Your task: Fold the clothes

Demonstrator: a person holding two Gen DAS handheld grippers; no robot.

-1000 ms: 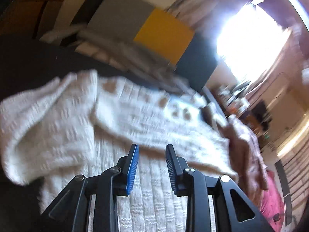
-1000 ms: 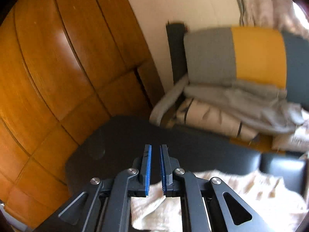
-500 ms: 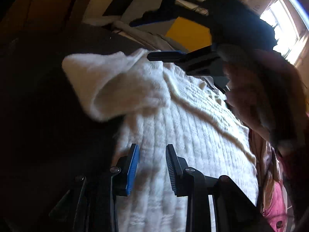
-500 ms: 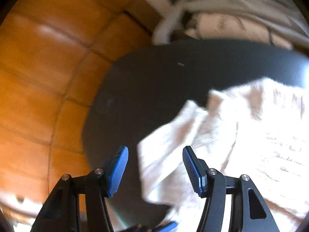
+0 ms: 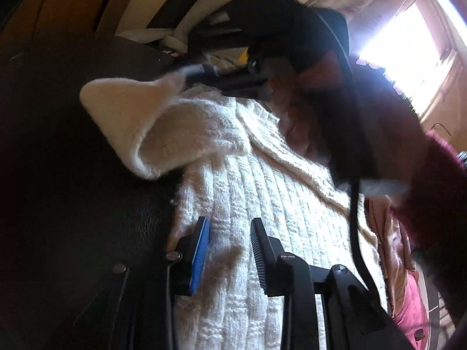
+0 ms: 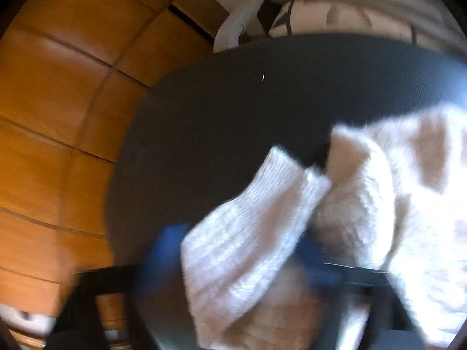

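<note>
A cream knitted sweater (image 5: 262,204) lies on a dark table (image 5: 73,145). Its sleeve (image 5: 140,125) is folded over towards the left. My left gripper (image 5: 230,242) hovers low over the sweater's left edge, open, with knit below the blue pads but not pinched. My right gripper (image 5: 201,71), held by a person's hand (image 5: 300,116), grips the sleeve's far tip. In the blurred right wrist view the sleeve cuff (image 6: 248,233) fills the space between the pads of the right gripper (image 6: 242,250), which is shut on it.
Pink garments (image 5: 408,306) lie at the sweater's right. A wooden cabinet (image 6: 58,87) stands beyond the table's left edge. A pile of grey and white laundry (image 6: 335,8) sits behind the table. The person's dark red sleeve (image 5: 423,189) crosses above the sweater.
The right gripper dropped from facing the cabinet down to the sweater, opened, then closed on the sleeve cuff. The left gripper shifted to the sweater's left edge and stayed open.
</note>
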